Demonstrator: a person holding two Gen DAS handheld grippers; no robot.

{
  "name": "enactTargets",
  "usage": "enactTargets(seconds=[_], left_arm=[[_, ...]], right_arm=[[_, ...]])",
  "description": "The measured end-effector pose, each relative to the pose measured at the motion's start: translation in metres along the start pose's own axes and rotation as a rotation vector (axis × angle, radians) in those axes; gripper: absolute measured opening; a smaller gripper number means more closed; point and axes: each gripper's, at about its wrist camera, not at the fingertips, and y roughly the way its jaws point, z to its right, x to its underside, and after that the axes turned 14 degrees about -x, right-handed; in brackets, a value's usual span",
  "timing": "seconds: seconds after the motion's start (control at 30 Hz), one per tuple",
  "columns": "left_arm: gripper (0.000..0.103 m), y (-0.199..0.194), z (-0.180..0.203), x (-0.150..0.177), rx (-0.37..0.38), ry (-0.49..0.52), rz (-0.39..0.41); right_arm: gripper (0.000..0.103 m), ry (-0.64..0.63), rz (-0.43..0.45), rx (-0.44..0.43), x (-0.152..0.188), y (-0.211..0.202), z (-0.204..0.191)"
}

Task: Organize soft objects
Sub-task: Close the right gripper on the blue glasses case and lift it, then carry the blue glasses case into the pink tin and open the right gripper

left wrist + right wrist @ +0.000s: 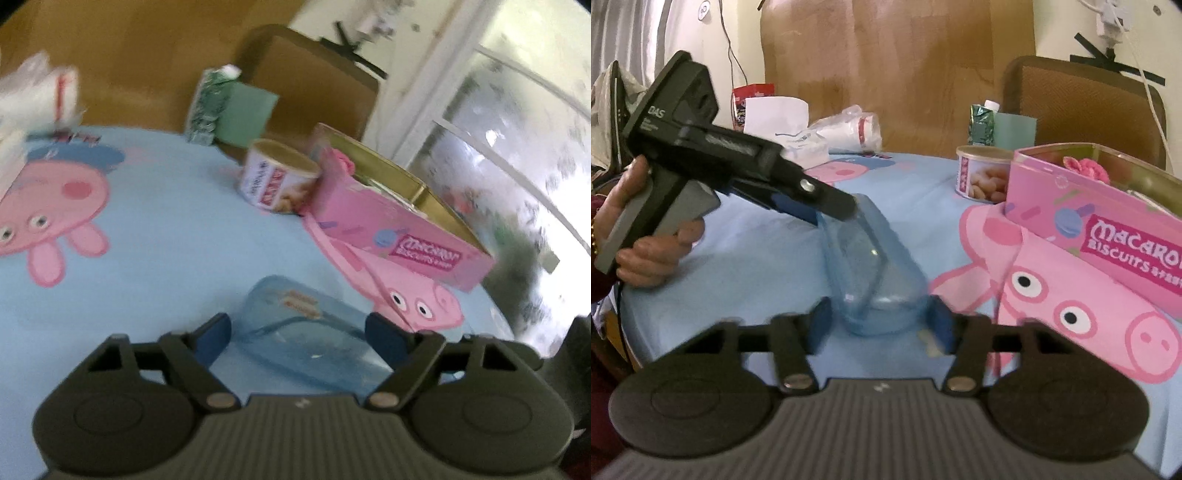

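Note:
A translucent blue plastic container (295, 347) lies on its side on the light blue cartoon-pig tablecloth (166, 258). My left gripper (299, 332) straddles one end of it, and a small gap shows beside the left pad. In the right wrist view a hand holds the left gripper (838, 214) at the container's (875, 266) far rim. My right gripper (879, 325) stands at the near, rounded end. Its blue pads (940, 325) rest against both sides of the container.
An open pink biscuit tin (1089, 206) stands at the right with a pink crochet flower (1086, 168) inside. Behind it are a round snack can (979, 173) and a green carton (982, 122). White plastic bags (849, 129) lie at the back left. A brown chair back (1082, 103) rises beyond.

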Motion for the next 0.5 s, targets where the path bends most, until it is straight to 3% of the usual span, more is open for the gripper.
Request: enactTargets(seconds=[0.17, 0.5], left_arm=[[0.082, 0.003, 0.013, -0.011, -0.005, 0.003, -0.003], [0.082, 0.007, 0.094, -0.079, 0.009, 0.189, 0.157]], right_arm=[[0.055, -0.018, 0.031, 0.046, 0.003, -0.006, -0.002], [0.056, -0.015, 0.228, 0.201, -0.020, -0.050, 0.025]])
